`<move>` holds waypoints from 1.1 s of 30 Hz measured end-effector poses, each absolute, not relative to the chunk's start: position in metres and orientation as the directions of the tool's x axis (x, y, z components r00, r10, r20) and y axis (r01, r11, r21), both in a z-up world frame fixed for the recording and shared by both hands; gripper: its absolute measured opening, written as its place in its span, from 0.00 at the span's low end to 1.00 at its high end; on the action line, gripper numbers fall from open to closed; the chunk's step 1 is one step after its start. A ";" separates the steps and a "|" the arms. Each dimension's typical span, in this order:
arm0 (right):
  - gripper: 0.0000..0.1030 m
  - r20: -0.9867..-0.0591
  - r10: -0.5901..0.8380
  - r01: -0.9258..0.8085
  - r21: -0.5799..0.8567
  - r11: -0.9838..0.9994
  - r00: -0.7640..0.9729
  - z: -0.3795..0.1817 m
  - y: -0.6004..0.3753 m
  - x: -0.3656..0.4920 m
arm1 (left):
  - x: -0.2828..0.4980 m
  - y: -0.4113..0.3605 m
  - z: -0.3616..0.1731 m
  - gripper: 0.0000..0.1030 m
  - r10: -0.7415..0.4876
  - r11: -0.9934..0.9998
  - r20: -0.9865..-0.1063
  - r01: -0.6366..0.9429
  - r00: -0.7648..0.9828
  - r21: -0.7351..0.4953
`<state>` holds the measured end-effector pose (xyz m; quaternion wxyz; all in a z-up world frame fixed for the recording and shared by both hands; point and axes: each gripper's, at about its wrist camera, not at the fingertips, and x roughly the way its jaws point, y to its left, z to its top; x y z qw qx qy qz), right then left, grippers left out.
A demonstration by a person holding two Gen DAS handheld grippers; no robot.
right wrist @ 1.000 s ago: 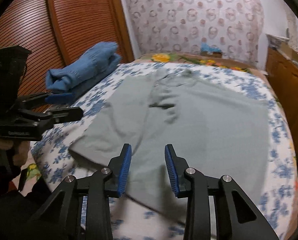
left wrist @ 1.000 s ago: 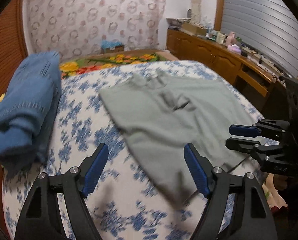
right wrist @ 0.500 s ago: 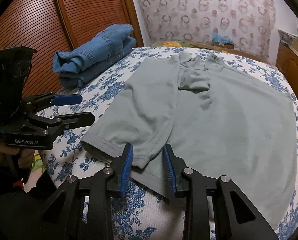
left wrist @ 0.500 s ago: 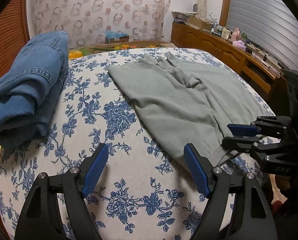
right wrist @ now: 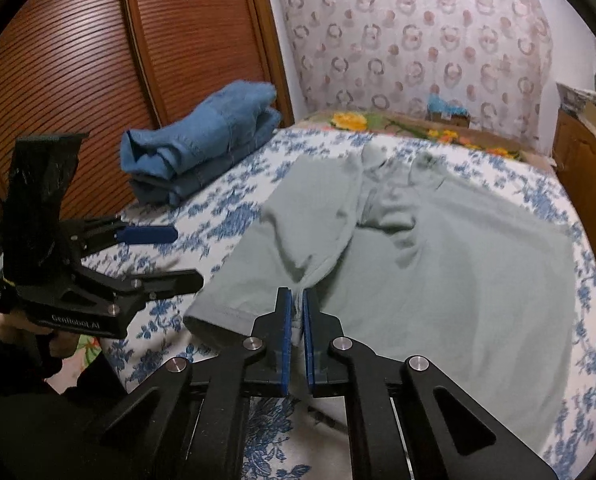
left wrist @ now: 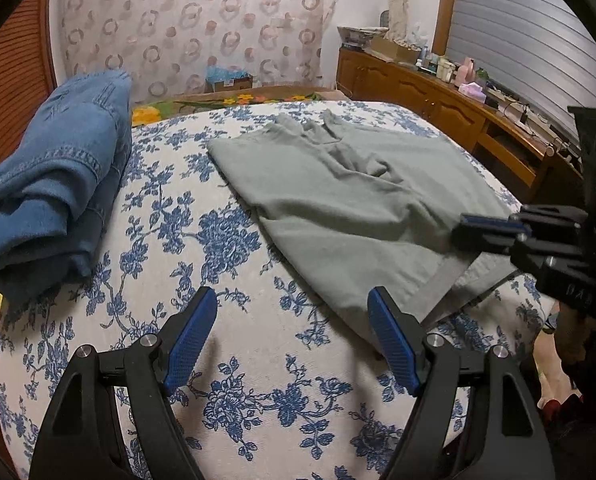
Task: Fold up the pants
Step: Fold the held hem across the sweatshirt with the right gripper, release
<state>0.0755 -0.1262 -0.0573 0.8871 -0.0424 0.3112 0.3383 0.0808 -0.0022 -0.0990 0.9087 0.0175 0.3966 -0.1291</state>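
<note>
At the near hem, the green pants [right wrist: 438, 264] are pinched by the right gripper [right wrist: 295, 320] for folding; the left gripper [left wrist: 291, 344] is held wide, empty.

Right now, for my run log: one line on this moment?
right claw: shut on green pants | left claw: open, over bedspread | fold: not started

The pants [left wrist: 350, 204] were a plain pale grey-green. The bedspread [left wrist: 233, 360] under them was off-white, printed with blue roses and trailing vines. The folded jeans [left wrist: 53, 184] were mid-blue denim with lighter stitching. Both the left gripper [left wrist: 291, 344] and the right gripper [right wrist: 294, 334] were black, and their fingers [left wrist: 189, 336] carried textured blue pads. The curtain [right wrist: 414, 44] was pale with brownish-pink rings. The wardrobe doors [right wrist: 77, 60] were reddish-brown and slatted.
</note>
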 end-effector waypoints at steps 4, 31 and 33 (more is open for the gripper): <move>0.05 -0.551 0.563 -0.612 0.116 0.782 0.616 -0.044 -0.139 0.069 | 0.081 -0.008 -0.090 0.76 -0.229 0.963 -0.713 0.263 0.662 -0.065; 0.05 -0.541 0.401 -0.409 0.113 0.906 0.739 -0.045 -0.236 -0.001 | 0.108 -0.085 -0.070 0.76 -0.305 0.915 -0.707 0.402 0.638 -0.032; 0.05 -0.557 0.391 -0.391 0.127 0.912 0.732 -0.052 -0.238 -0.002 | 0.110 -0.091 -0.074 0.76 -0.304 0.912 -0.716 0.409 0.629 -0.029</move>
